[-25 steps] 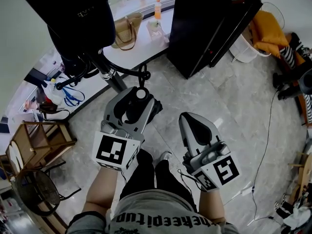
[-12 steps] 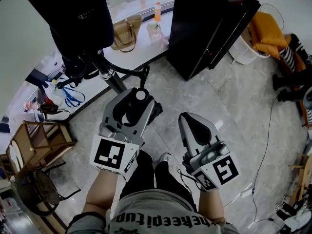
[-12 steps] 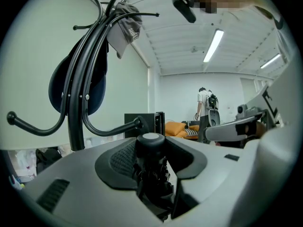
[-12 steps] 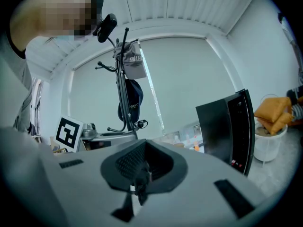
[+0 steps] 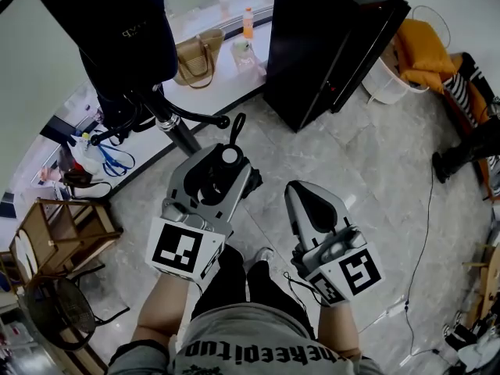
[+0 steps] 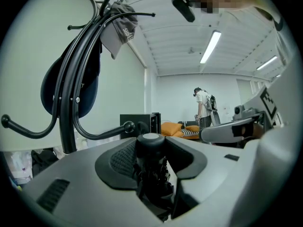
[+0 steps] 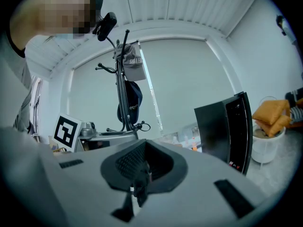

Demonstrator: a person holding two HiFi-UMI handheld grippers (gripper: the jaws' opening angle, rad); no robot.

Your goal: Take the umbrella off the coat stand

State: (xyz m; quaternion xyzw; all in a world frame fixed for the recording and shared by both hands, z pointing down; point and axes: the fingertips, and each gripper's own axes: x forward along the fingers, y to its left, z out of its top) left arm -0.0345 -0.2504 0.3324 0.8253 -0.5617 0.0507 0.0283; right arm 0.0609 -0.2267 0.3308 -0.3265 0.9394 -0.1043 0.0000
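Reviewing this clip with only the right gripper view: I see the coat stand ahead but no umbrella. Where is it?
Observer: The left gripper view shows the left tongs closed on the folded black umbrella, its pale end cap showing between them.
Operator: Is it off the stand?
Observer: In the head view its strap loop sits right beside the tip of a hook on the coat stand; touching or free, I cannot tell.
Operator: Are my tongs near it?
Observer: Head view: the right tongs hang beside the left, not touching the umbrella.
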